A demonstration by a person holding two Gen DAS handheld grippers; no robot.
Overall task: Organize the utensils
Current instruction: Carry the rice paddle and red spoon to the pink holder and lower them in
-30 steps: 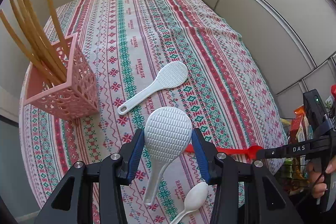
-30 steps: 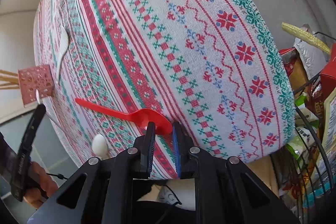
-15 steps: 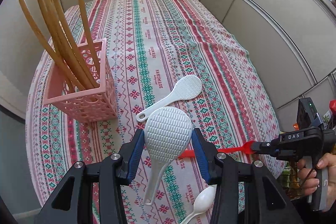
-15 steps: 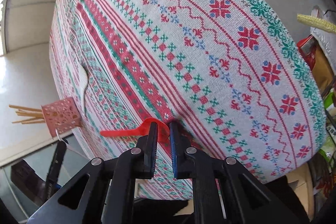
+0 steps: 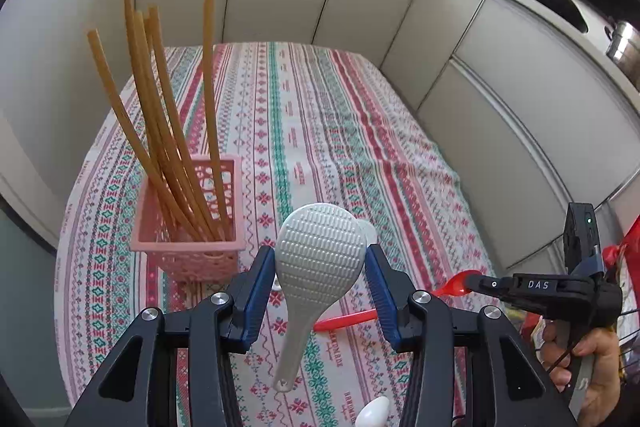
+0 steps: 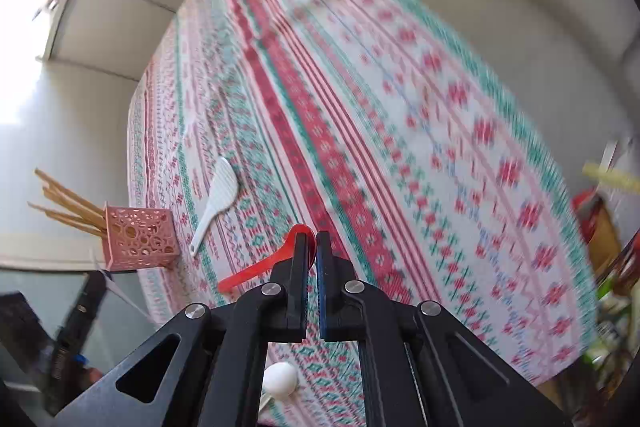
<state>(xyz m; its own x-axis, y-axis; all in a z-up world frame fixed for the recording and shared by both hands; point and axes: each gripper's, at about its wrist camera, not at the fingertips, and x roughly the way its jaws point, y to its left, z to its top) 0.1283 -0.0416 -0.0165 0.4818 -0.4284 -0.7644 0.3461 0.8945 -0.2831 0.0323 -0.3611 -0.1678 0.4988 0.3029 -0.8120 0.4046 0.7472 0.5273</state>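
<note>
My left gripper (image 5: 320,255) is shut on the ribbed head of a white rice paddle (image 5: 316,267), held above the cloth with its handle hanging down. Ahead and to the left stands a pink lattice basket (image 5: 188,255) holding several long wooden sticks (image 5: 160,123). My right gripper (image 6: 311,241) is shut on the bowl of a red spoon (image 6: 256,269), whose handle juts left, clear of the cloth. In the left wrist view, the right gripper (image 5: 470,282) and red spoon (image 5: 348,319) show at the right. A second white paddle (image 6: 220,195) lies on the cloth.
A small white spoon (image 6: 280,379) lies near the front edge of the patterned tablecloth (image 5: 320,131). Pale cabinet panels (image 5: 500,107) close in the far and right sides. Packets and a wire rack (image 6: 612,291) stand past the right edge. A hand (image 5: 592,367) holds the right gripper.
The right jaws closed on the red spoon's bowl and lifted it off the cloth. The left gripper rose with the paddle and tipped up, bringing the pink basket nearer.
</note>
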